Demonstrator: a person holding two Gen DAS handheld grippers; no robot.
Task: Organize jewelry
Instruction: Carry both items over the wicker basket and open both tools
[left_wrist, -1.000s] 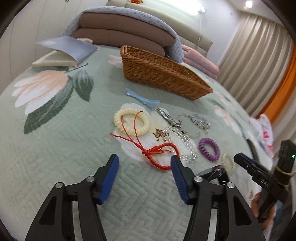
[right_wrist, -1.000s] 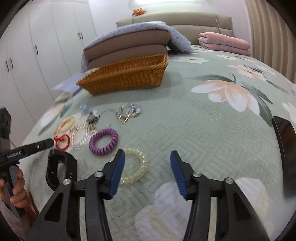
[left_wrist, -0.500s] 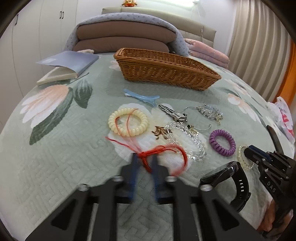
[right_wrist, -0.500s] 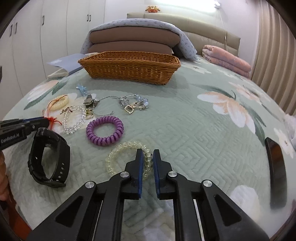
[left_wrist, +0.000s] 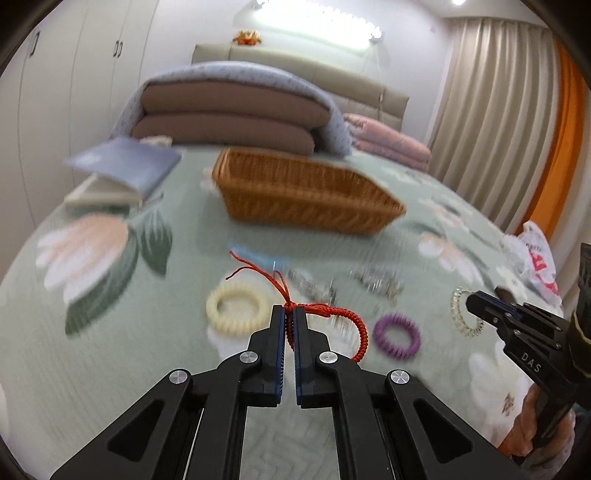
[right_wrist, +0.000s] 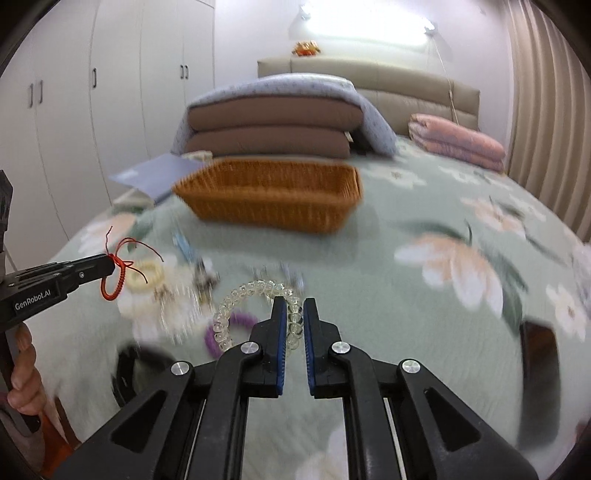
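My left gripper (left_wrist: 289, 314) is shut on the knot of a red cord bracelet (left_wrist: 360, 332), which hangs lifted above the green bedspread. The right wrist view shows that same left gripper (right_wrist: 109, 264) at its left edge, the red bracelet (right_wrist: 110, 291) dangling from it. My right gripper (right_wrist: 294, 306) is shut on a clear coil hair tie (right_wrist: 236, 299), also lifted. A wicker basket (left_wrist: 306, 195) stands farther back on the bed. A cream coil tie (left_wrist: 236, 310), a purple coil tie (left_wrist: 397, 336), a blue clip (left_wrist: 255, 256) and silver pieces (left_wrist: 376, 282) lie blurred below.
A black watch (right_wrist: 125, 365) lies near the bed's front edge. A book (left_wrist: 125, 166) rests left of the basket, with stacked pillows (left_wrist: 229, 122) behind. A dark flat object (right_wrist: 539, 354) lies at the right. A hand (right_wrist: 22, 373) holds the left gripper.
Both grippers closed, the left on the red bracelet and the right on the clear coil tie, then rose, lifting both pieces off the bedspread.
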